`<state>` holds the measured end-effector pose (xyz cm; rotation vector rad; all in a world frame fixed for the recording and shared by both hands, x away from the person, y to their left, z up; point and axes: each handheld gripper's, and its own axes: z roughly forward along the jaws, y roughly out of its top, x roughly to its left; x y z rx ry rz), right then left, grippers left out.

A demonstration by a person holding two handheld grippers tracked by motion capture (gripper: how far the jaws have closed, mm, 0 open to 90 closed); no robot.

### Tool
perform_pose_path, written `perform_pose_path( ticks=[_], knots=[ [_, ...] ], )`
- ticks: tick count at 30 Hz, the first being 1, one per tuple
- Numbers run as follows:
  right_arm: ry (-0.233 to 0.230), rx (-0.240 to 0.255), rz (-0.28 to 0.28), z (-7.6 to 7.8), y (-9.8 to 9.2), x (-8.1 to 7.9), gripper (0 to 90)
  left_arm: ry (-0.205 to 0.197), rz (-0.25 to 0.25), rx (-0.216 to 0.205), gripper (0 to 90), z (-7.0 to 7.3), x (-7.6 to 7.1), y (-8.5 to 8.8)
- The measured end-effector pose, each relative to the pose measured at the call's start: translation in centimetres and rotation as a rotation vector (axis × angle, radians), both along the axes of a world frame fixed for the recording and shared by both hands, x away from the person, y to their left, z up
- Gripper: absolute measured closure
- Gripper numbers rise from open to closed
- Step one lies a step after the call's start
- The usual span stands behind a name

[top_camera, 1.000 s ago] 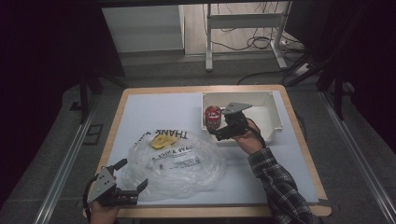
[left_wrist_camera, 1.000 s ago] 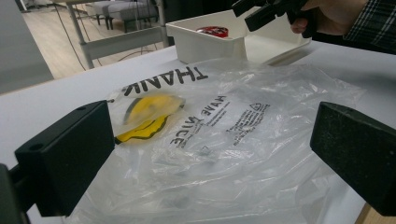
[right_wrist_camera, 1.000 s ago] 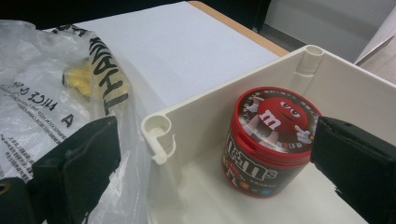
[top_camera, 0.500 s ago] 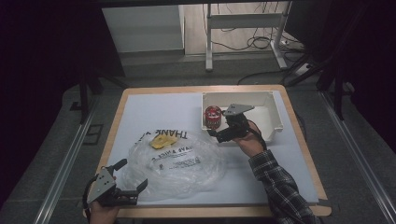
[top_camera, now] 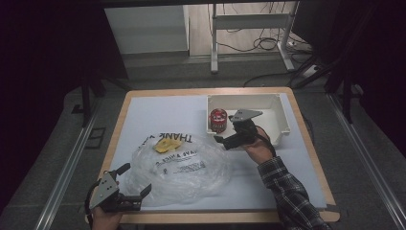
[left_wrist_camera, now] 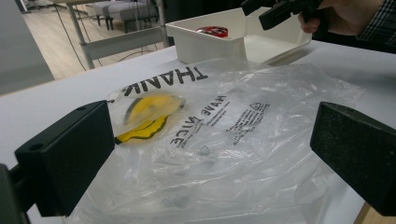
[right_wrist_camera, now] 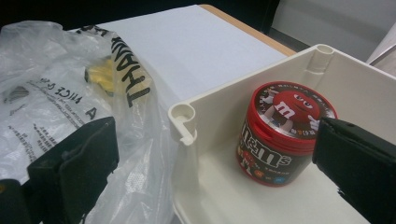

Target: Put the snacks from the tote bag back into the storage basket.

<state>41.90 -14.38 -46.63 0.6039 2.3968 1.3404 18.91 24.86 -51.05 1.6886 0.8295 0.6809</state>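
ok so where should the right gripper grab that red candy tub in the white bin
Probably around the round side wall of the red candy tub, just below its lid, coming down from above. It stands upright in the corner of the white bin, so the walls block a sideways approach. The right gripper, jaws open, hangs at the bin's near wall.

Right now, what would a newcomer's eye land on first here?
The red candy tub in the near-left corner of the white bin, with the open right gripper at the bin's edge. Then the clear plastic bag holding something yellow, spread mid-table.
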Motion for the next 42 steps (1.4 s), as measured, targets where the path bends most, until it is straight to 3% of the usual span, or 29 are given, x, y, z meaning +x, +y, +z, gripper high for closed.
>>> perform_pose_path(
  ticks=[14, 33, 42],
  knots=[
    [-0.001, 0.027, -0.007, 0.0, -0.7, -1.4, 0.7, -0.003, 0.003, -0.007, 0.0, 0.0, 0.0, 0.1],
    [-0.045, 0.104, -0.028, 0.2, -1.8, -3.2, 0.0, -0.007, 0.004, -0.022, 0.0, 0.1, -0.1, 0.2],
    [-0.054, 0.112, -0.026, 0.2, -2.3, -4.2, 0.0, -0.007, 0.003, -0.021, 0.0, 0.1, -0.1, 0.2]
  ],
)
